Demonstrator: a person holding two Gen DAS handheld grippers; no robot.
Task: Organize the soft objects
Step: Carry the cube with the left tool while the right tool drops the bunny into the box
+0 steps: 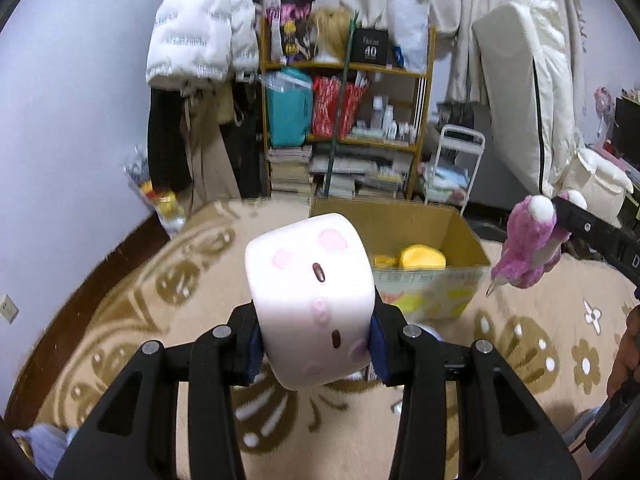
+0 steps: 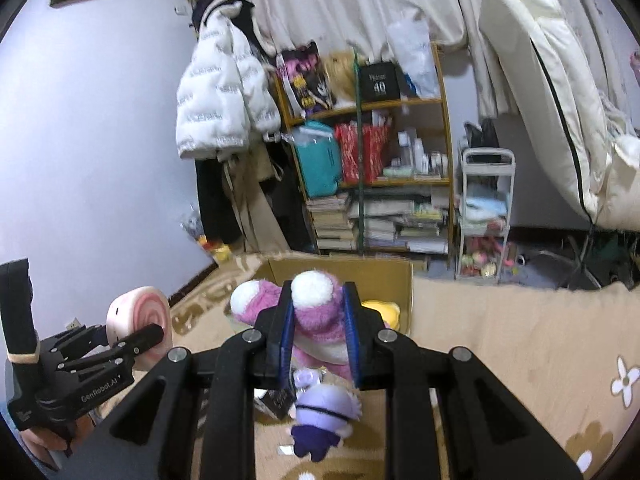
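Note:
My left gripper [image 1: 314, 340] is shut on a white roll-shaped plush [image 1: 310, 296] with pink spots, held above the carpet short of a cardboard box [image 1: 436, 288]. The roll also shows in the right wrist view [image 2: 138, 320], with a pink spiral end. My right gripper [image 2: 318, 332] is shut on a pink plush with white paws [image 2: 316, 312], held up near the box [image 2: 340, 270]; the pink plush shows at right in the left wrist view [image 1: 528, 240]. A yellow plush [image 1: 420, 258] lies inside the box. A purple plush [image 2: 324, 420] lies on the carpet below my right gripper.
A beige patterned carpet [image 1: 160, 292] covers the floor. A wooden shelf [image 1: 344, 100] with books and bags stands behind the box, a white jacket [image 1: 200, 24] hangs at left, a white cart [image 2: 484, 216] and a leaning mattress [image 1: 532, 92] at right.

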